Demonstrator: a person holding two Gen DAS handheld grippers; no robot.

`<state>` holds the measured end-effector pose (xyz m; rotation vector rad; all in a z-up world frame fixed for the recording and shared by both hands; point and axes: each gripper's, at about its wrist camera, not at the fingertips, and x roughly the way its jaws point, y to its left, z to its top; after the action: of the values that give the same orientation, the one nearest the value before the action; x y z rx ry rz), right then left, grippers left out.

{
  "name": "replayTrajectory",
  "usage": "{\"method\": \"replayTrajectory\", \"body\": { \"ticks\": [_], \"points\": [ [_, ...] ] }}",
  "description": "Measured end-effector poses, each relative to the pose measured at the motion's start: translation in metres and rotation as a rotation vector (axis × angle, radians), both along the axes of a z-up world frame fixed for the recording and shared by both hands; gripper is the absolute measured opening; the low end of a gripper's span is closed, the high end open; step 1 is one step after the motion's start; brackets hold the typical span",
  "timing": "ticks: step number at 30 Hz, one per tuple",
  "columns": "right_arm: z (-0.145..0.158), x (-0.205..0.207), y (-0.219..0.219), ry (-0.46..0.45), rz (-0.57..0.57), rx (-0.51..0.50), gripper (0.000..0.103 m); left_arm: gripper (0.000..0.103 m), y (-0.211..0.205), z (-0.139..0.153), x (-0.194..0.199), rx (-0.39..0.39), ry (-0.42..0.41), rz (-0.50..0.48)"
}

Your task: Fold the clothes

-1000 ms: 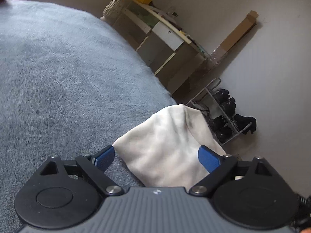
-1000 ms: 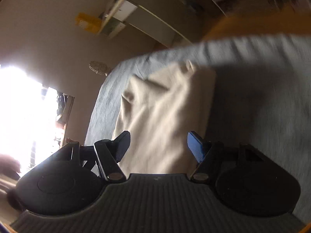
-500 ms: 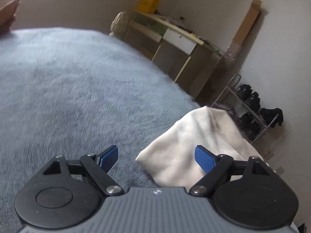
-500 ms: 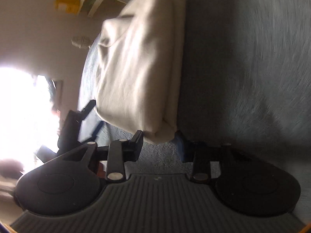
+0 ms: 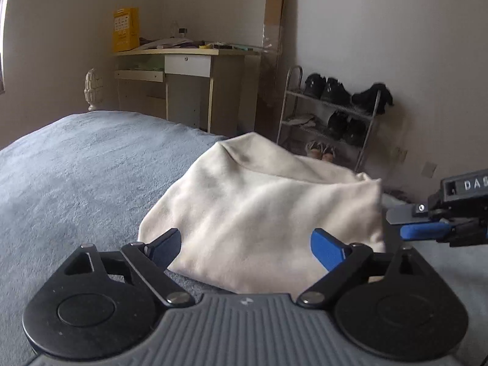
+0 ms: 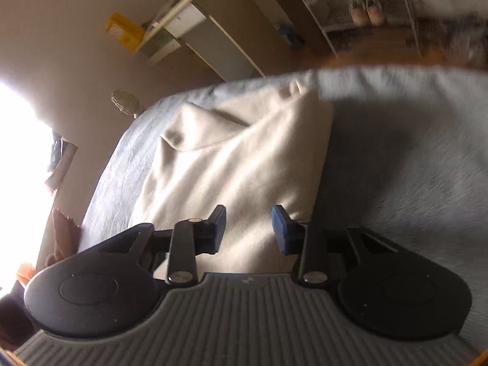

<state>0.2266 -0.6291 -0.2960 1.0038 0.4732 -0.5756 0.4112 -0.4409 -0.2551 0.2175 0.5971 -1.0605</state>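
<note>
Lying folded on the grey blanket (image 5: 76, 167), cream garment (image 5: 268, 213) at 12 o'clock of the left gripper (image 5: 247, 247), fingers spread wide, empty, right wrist view: garment (image 6: 238, 164) long axis toward 12 o'clock, right gripper (image 6: 248, 228) fingers apart over its near end.

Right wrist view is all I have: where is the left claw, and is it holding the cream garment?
Observer: The left claw is open, straddling the near edge of the cream garment on the grey bedcover, gripping nothing.
Operator: How does my right claw sit against the cloth?
Observer: In the left wrist view the right claw comes in sideways, close beside the garment's right edge; I cannot tell if it touches.
</note>
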Motion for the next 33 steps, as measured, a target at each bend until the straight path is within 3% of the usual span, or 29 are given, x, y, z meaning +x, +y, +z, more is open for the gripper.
{"method": "replayTrajectory", "body": {
  "ticks": [2,5,7,9,14,19,22,28,33],
  "points": [
    [0.016,-0.015,0.016,0.014,0.015,-0.03,0.048,0.098,0.03,0.018,-0.008,-0.031,0.012,0.022],
    [0.039,-0.036,0.041,0.034,0.037,-0.076,0.055,0.099,0.07,0.044,-0.028,-0.018,0.028,0.038],
    [0.049,-0.044,0.065,0.037,0.078,-0.095,0.067,0.101,0.095,0.061,-0.045,-0.02,0.023,0.022],
    [0.057,-0.047,0.092,0.057,0.12,-0.113,0.07,0.102,0.118,0.076,-0.061,-0.021,0.016,0.006],
    [0.087,-0.063,0.145,0.066,0.198,-0.157,0.082,0.103,0.163,0.11,-0.097,-0.026,0.091,-0.045],
    [0.111,-0.089,0.186,0.124,0.225,-0.267,0.093,0.103,0.194,0.134,-0.133,-0.049,0.091,0.045],
    [0.12,-0.108,0.21,0.169,0.234,-0.317,0.097,0.103,0.197,0.136,-0.158,0.035,0.033,0.14],
    [0.121,-0.128,0.246,0.367,0.17,-0.523,0.102,0.103,0.179,0.118,-0.195,0.194,-0.039,0.191],
    [0.119,-0.138,0.251,0.448,0.1,-0.627,0.102,0.103,0.174,0.101,-0.192,0.223,0.062,0.223]
  ]
}}
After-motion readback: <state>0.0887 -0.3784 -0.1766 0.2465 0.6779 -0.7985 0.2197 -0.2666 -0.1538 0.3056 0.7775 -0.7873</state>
